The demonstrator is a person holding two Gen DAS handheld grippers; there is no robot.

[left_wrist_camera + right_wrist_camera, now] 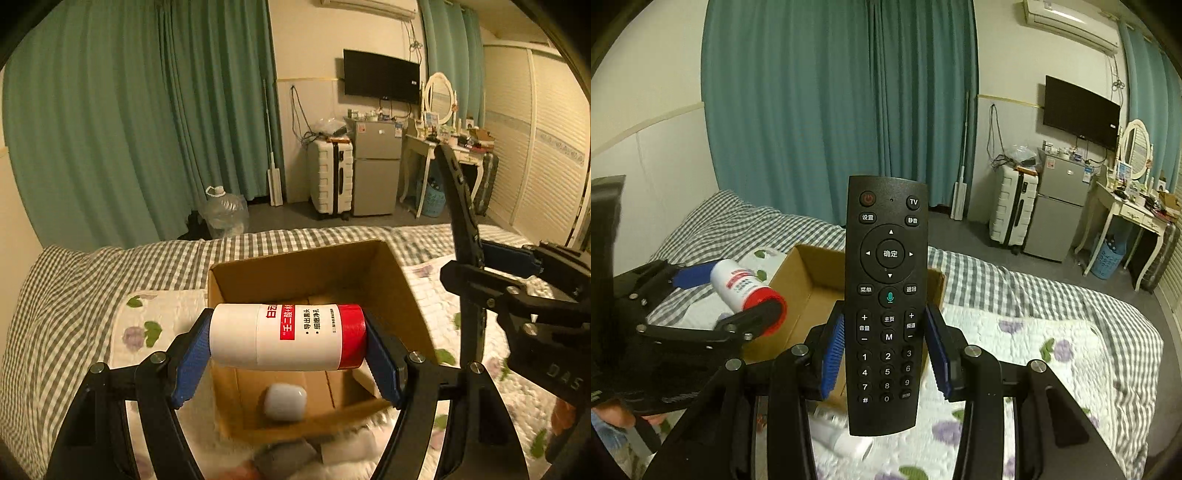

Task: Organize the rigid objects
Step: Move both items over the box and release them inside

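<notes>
The left gripper [288,338] clamped the light, stiff red-capped bottle [286,336] endwise; the right gripper [886,354] pinched the rigid remote control [886,295] at mid-body.

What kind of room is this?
Most likely a bedroom: a bed with a checked sheet and floral quilt, a dressing table with an oval mirror, and a wall-mounted TV above a small fridge.

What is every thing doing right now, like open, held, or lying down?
left gripper: shut on white tube
white tube: held sideways above box
right gripper: shut on remote
remote: held upright
cardboard box: open
white case: lying inside box
</notes>
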